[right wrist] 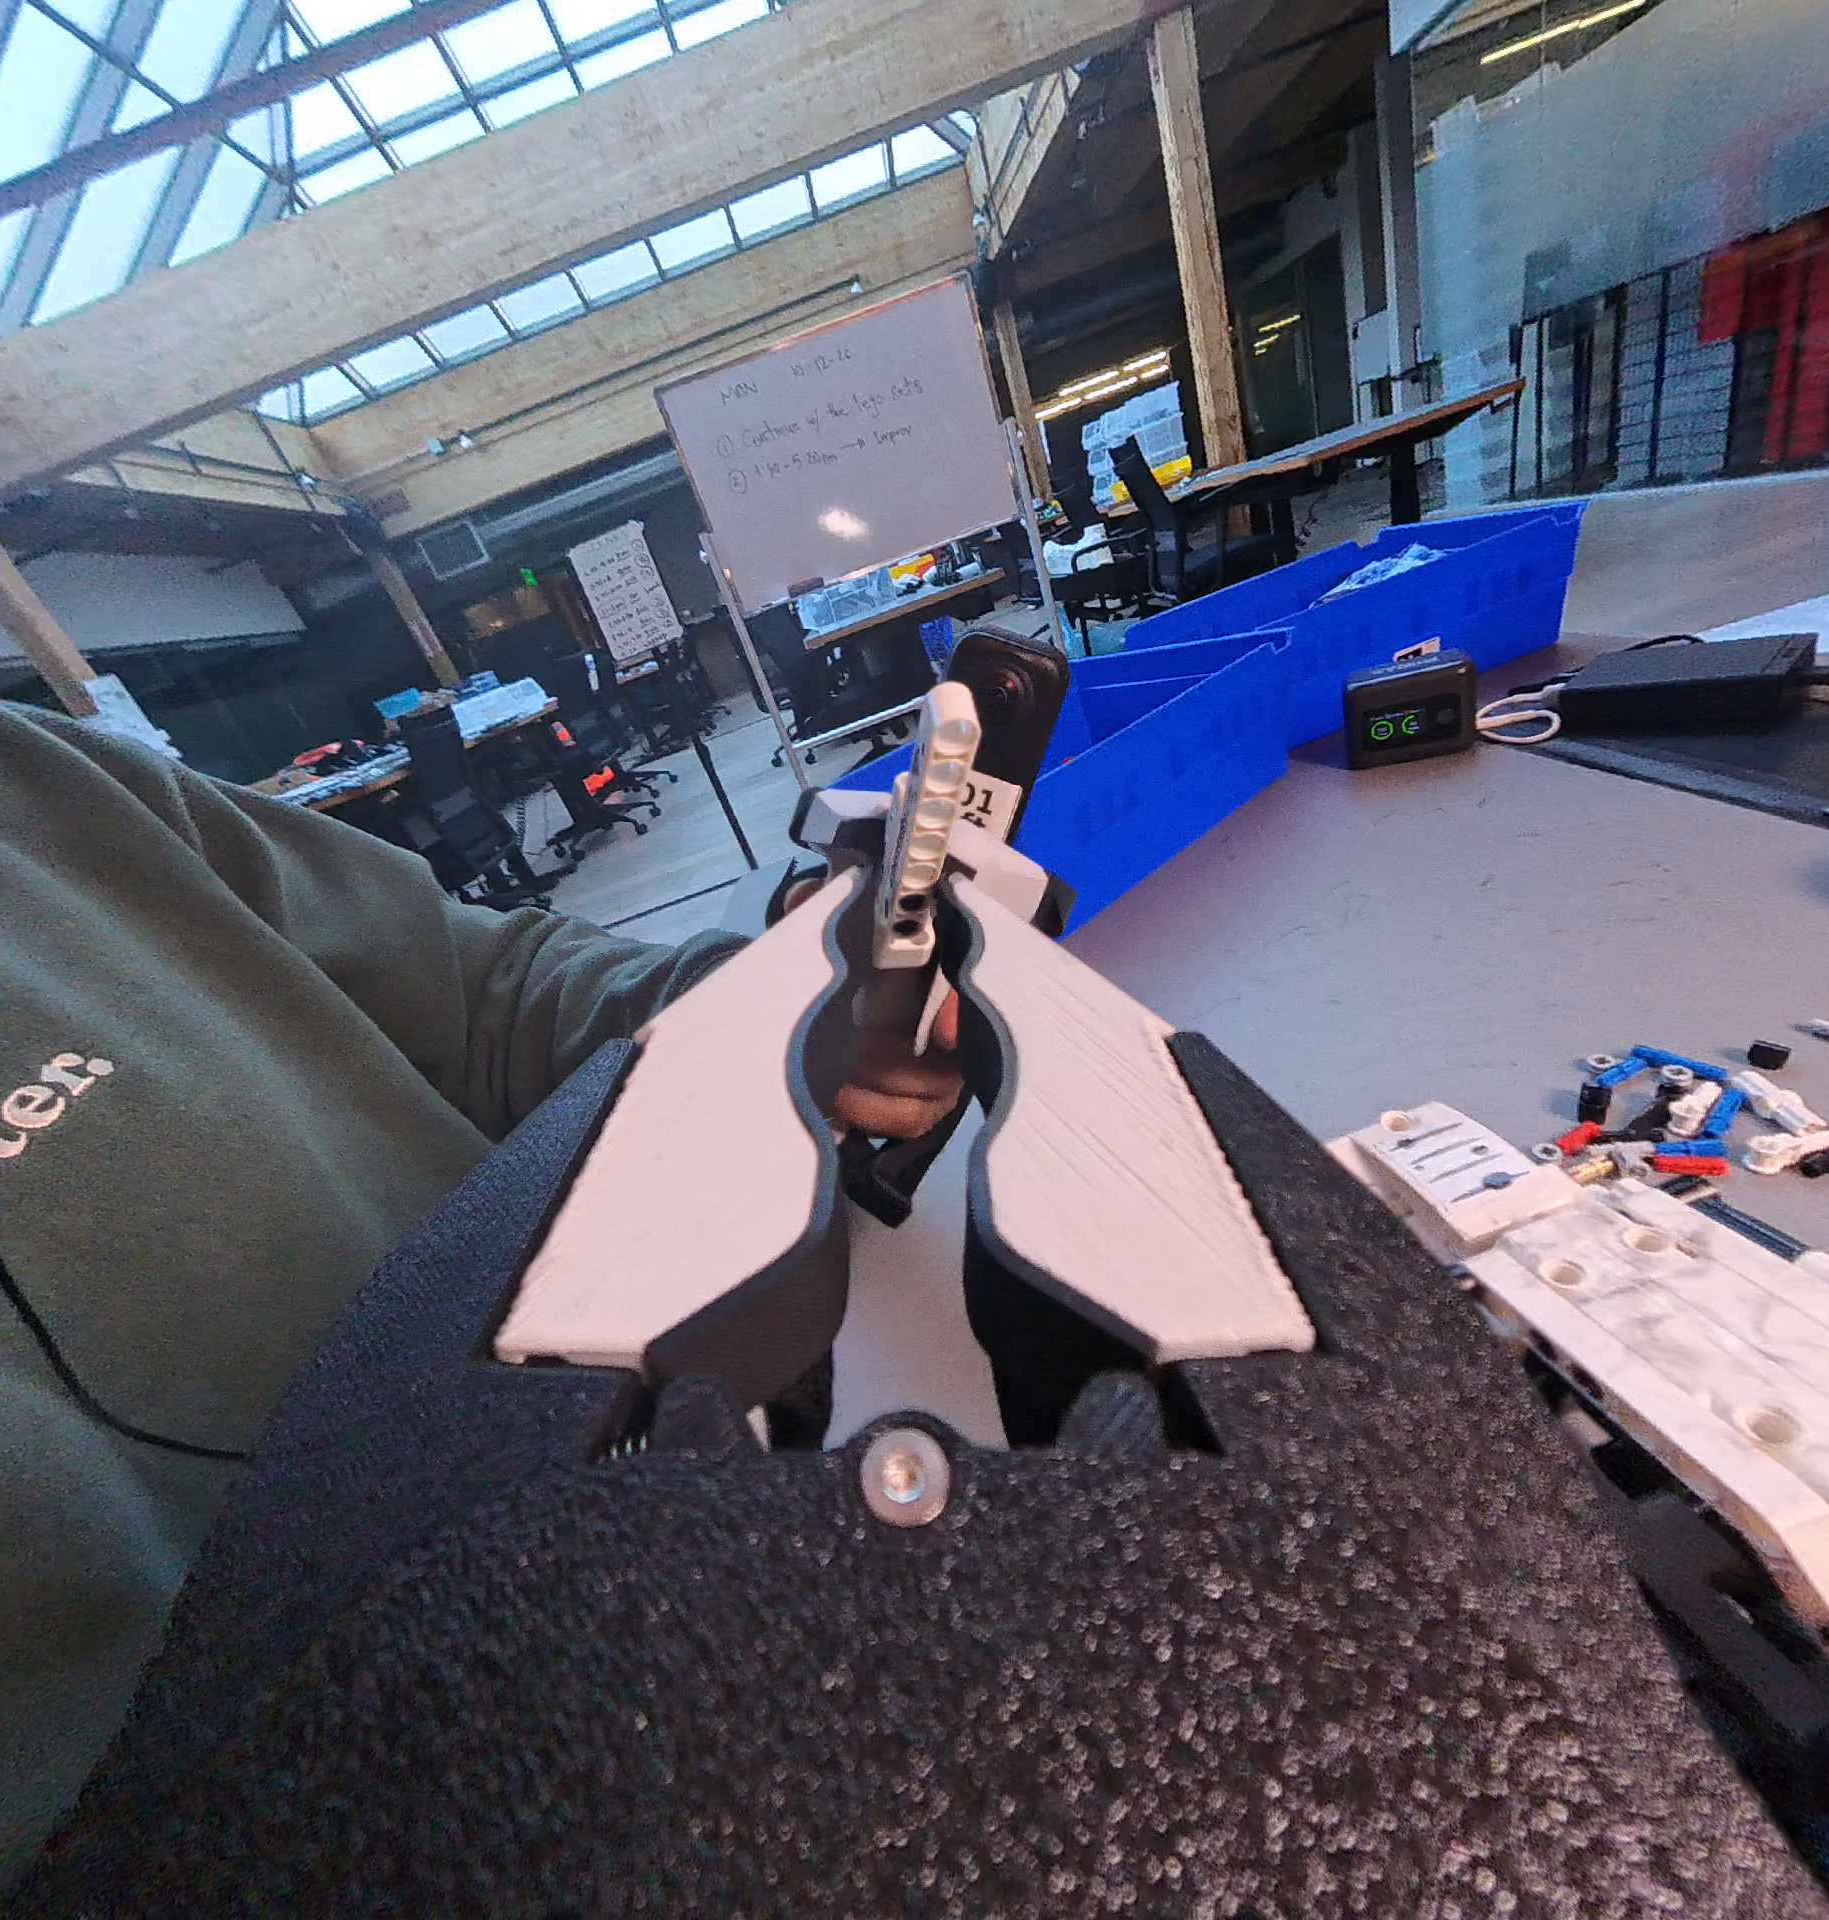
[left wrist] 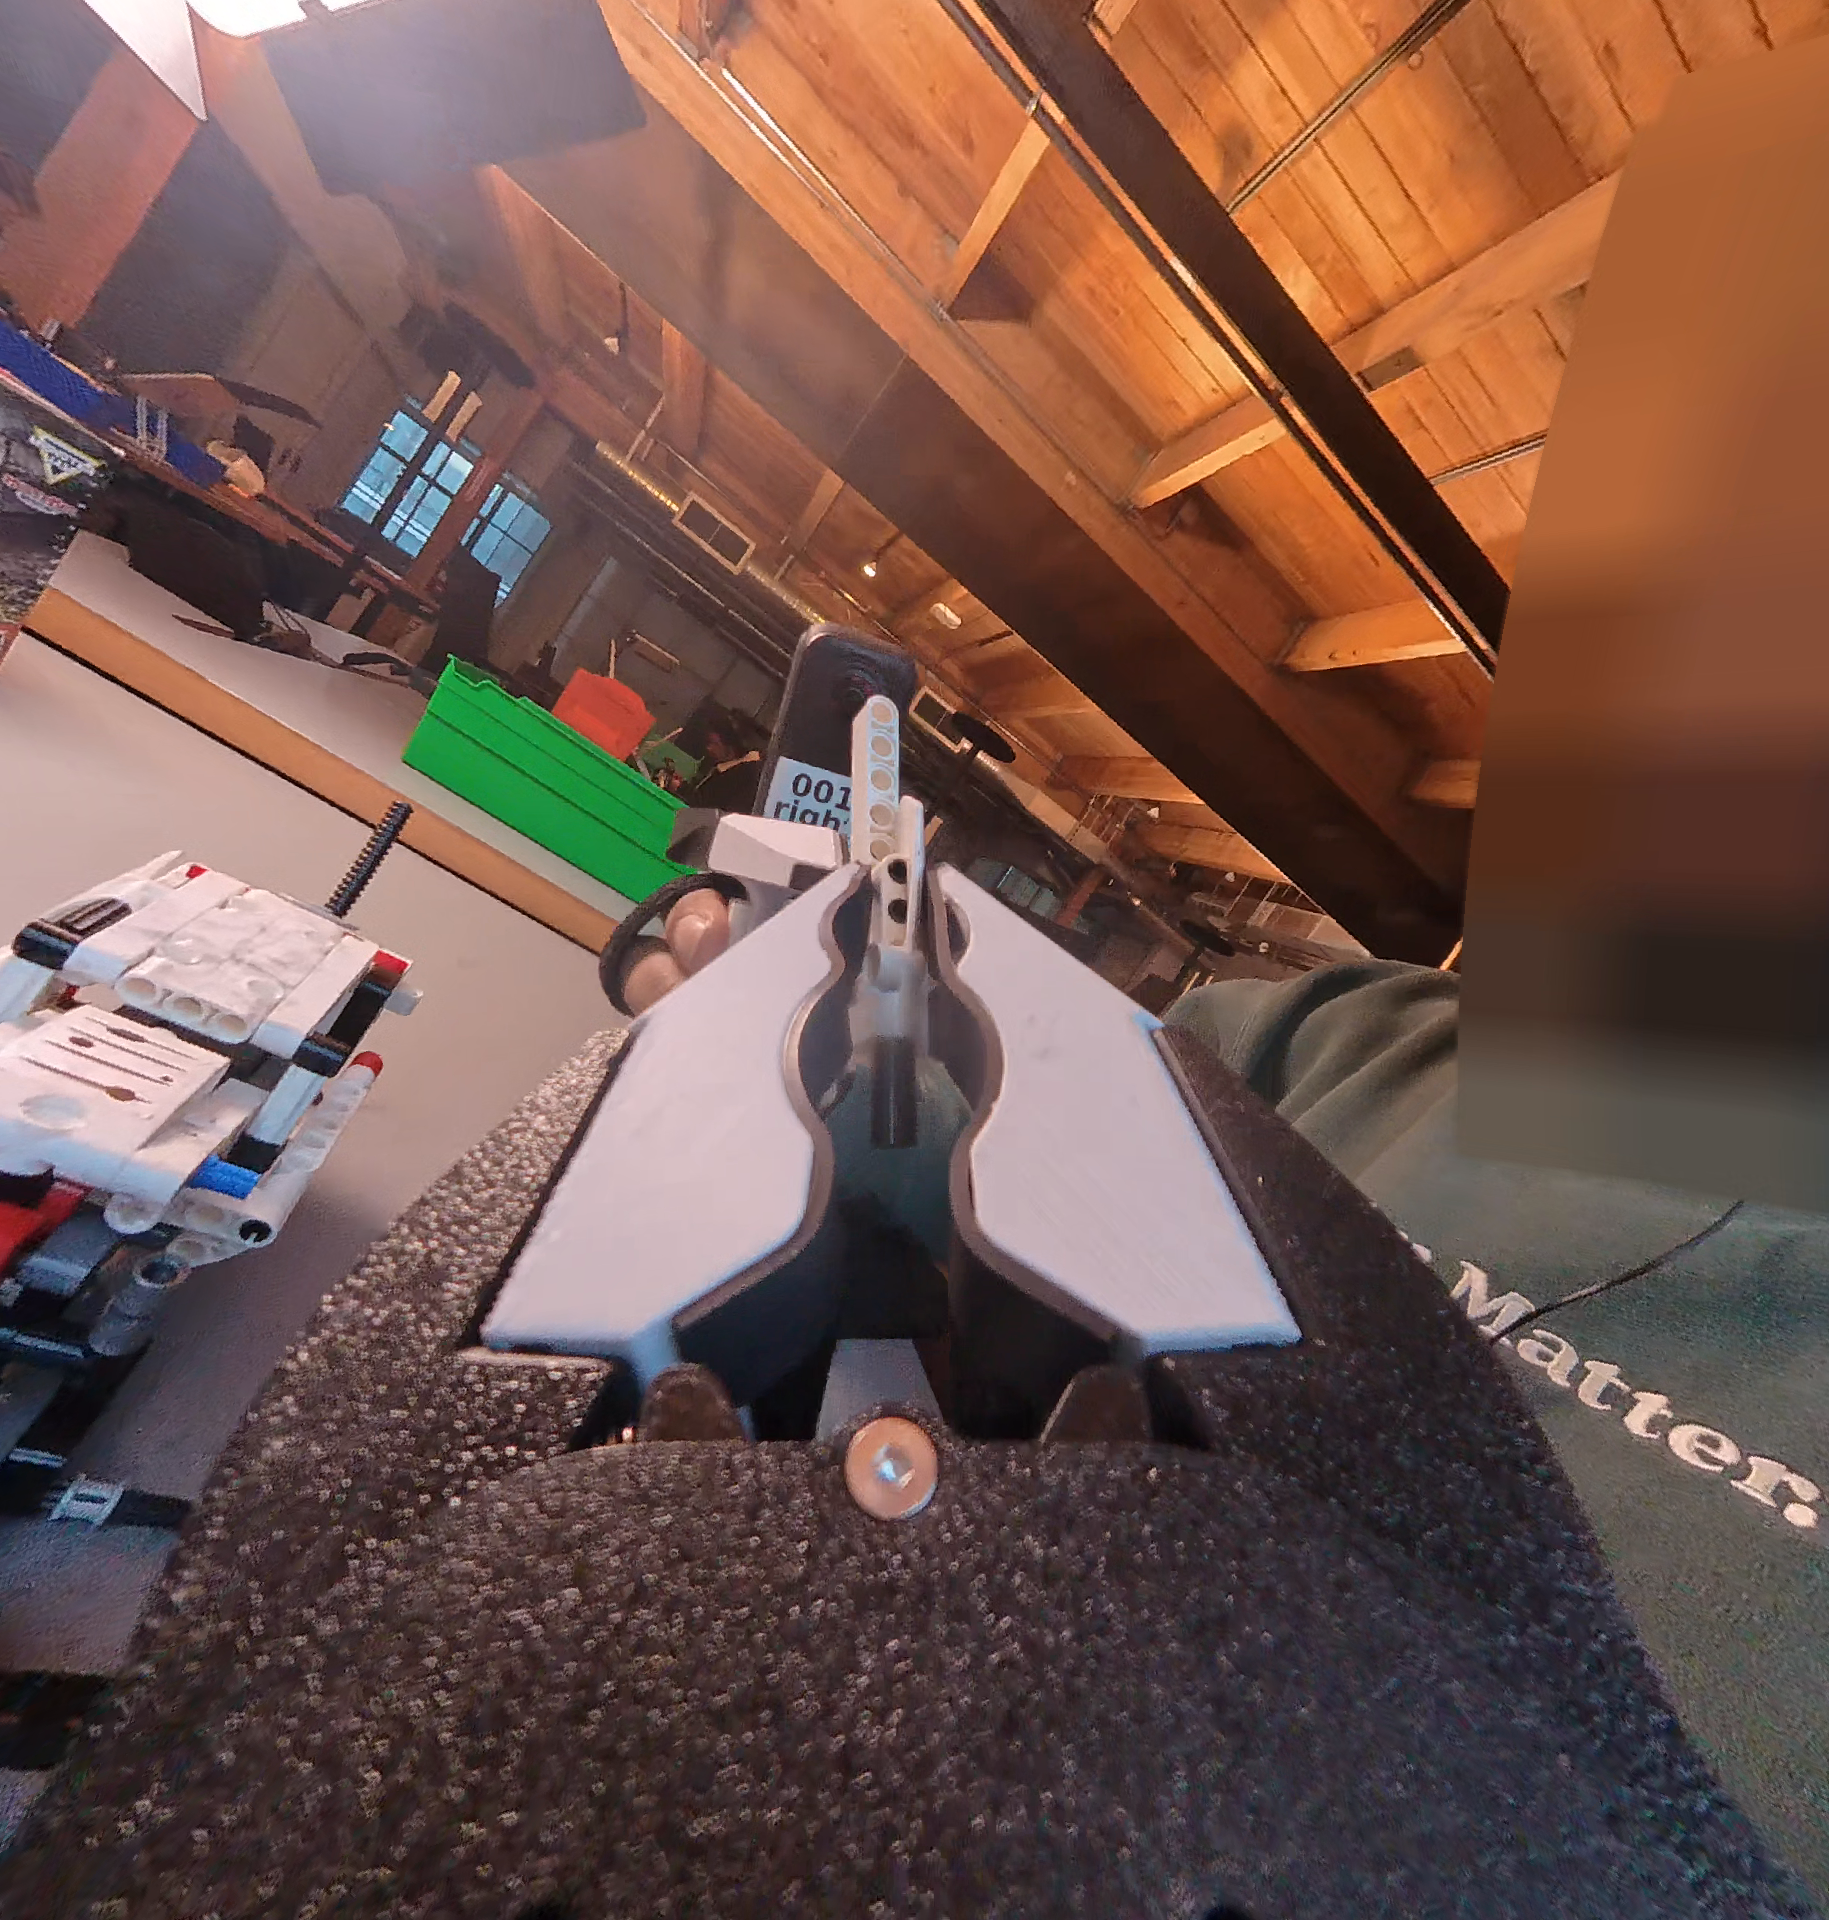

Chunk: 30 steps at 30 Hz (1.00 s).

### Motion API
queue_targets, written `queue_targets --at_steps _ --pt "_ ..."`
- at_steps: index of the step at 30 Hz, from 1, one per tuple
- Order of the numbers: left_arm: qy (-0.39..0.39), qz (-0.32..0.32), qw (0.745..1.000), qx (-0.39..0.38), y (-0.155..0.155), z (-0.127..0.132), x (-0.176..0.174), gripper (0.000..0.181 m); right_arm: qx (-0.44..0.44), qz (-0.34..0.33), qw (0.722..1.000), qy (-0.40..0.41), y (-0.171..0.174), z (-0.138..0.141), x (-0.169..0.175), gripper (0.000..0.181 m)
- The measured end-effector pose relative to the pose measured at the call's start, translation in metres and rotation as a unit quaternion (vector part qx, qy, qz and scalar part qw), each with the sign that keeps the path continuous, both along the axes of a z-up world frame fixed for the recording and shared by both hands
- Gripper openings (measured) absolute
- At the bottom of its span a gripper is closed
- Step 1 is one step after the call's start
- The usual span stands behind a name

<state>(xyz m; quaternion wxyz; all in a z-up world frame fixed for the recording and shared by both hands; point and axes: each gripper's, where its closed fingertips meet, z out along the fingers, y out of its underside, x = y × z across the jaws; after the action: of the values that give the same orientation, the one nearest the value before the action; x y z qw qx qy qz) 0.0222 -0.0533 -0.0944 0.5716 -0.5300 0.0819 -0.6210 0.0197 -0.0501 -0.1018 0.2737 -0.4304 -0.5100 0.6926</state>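
Note:
My left gripper [left wrist: 894, 899] is shut on a small white holed piece [left wrist: 894, 914] with a black axle [left wrist: 892, 1091] that hangs back between the fingers. A long white holed beam [left wrist: 879, 769] rises just past the tips, against that piece. My right gripper [right wrist: 905, 914] is shut on the lower end of the long white beam [right wrist: 931, 810]. The two grippers face each other tip to tip in the air above the table. The right gripper [left wrist: 775, 862] shows behind the beam in the left wrist view. The left gripper [right wrist: 993, 862] shows behind it in the right wrist view.
A partly built white, red and black brick vehicle [left wrist: 162, 1049] stands on the grey table; it also shows in the right wrist view [right wrist: 1637, 1309]. Loose small parts [right wrist: 1689, 1122] lie beyond it. Blue bins [right wrist: 1357, 644], a green bin [left wrist: 536, 779], a small black device [right wrist: 1409, 712] and a printed box [left wrist: 6, 499] stand around. A person's green sleeve [right wrist: 266, 987] is close by. Only a small space, under 4 cm, lies between the two pairs of fingers.

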Motion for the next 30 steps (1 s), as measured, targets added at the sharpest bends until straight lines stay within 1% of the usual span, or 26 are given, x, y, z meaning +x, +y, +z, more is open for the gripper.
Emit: queue_targets --at_steps 4,7,9,11,13,14,15,16,18,21,23,27,30 --pt "-0.029 -0.020 0.999 -0.018 0.001 -0.008 0.004 0.009 -0.015 0.008 1.000 -0.006 0.001 -0.007 0.002 0.007" --pt "-0.004 -0.028 0.999 -0.031 0.003 -0.017 0.006 0.011 -0.009 0.016 0.999 -0.034 0.002 -0.017 0.003 0.007" --pt "0.066 -0.020 0.997 -0.038 0.004 -0.029 0.008 0.012 -0.001 0.019 0.997 -0.073 0.003 -0.028 0.004 0.007" --pt "0.171 -0.015 0.984 -0.039 0.003 -0.046 0.013 0.015 0.011 0.033 0.994 -0.102 0.000 -0.037 0.007 0.006" --pt "0.229 -0.018 0.973 -0.028 -0.002 -0.051 0.017 0.014 0.007 0.052 0.991 -0.120 -0.005 -0.042 0.011 0.006" --pt "0.245 -0.018 0.969 -0.024 -0.004 -0.051 0.018 0.014 0.006 0.059 0.991 -0.121 -0.007 -0.042 0.013 0.006" --pt "0.243 -0.022 0.970 -0.019 -0.006 -0.048 0.019 0.013 0.005 0.066 0.991 -0.113 -0.008 -0.040 0.014 0.006" --pt "0.218 -0.023 0.975 -0.018 -0.006 -0.041 0.019 0.011 0.000 0.070 0.993 -0.099 -0.009 -0.036 0.015 0.006" --pt "0.145 -0.034 0.989 -0.021 -0.007 -0.026 0.018 0.008 -0.008 0.075 0.995 -0.069 -0.009 -0.028 0.015 0.007" --pt "0.074 -0.031 0.997 -0.021 -0.005 -0.013 0.012 0.006 -0.022 0.074 0.996 -0.050 -0.010 -0.028 0.012 0.008" --pt "0.076 -0.019 0.997 -0.018 -0.003 -0.013 0.010 0.006 -0.042 0.076 0.995 -0.048 -0.009 -0.029 0.011 0.008" --pt "0.065 -0.011 0.998 -0.023 0.000 -0.014 0.008 0.005 -0.039 0.081 0.995 -0.053 -0.008 -0.032 0.010 0.008" --pt "0.071 -0.009 0.997 -0.020 0.001 -0.015 0.008 0.005 -0.043 0.084 0.994 -0.055 -0.008 -0.034 0.010 0.007"
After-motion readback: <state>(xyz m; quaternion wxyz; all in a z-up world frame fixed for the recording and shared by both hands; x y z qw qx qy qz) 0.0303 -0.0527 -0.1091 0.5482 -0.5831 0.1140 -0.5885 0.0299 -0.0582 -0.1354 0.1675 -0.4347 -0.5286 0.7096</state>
